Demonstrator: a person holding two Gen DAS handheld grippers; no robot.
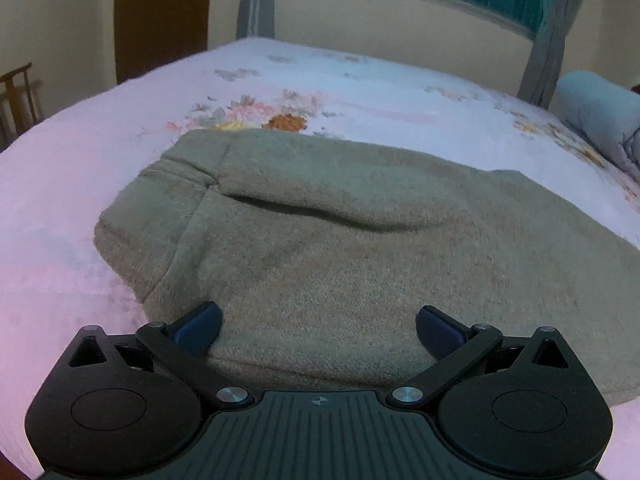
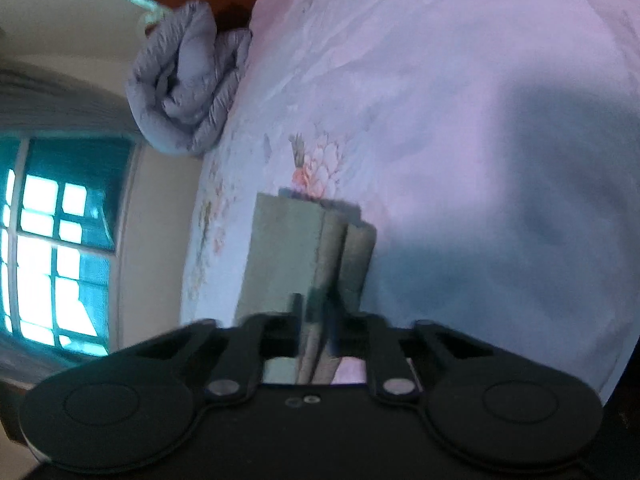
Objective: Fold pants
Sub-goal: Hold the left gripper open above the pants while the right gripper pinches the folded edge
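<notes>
Olive-grey knit pants [image 1: 340,240] lie folded on the bed, filling the middle of the left wrist view. My left gripper [image 1: 320,330] hovers at their near edge, open wide. Its blue pads [image 1: 200,328] stand far apart over the cloth and grip nothing. In the blurred, rolled right wrist view the pants [image 2: 288,240] show as a narrow folded stack with rolled layers at its side. My right gripper [image 2: 314,304] is shut on those layers at the near end. The fabric runs down between the fingers [image 2: 296,312].
The bed is covered by a pale pink floral sheet [image 1: 360,80]. A rolled grey-blue quilt [image 1: 600,116] [image 2: 188,92] lies at one edge of the bed. Beyond the bed are a window [image 2: 52,240] with curtains, a brown door [image 1: 160,16] and a wooden chair [image 1: 16,96].
</notes>
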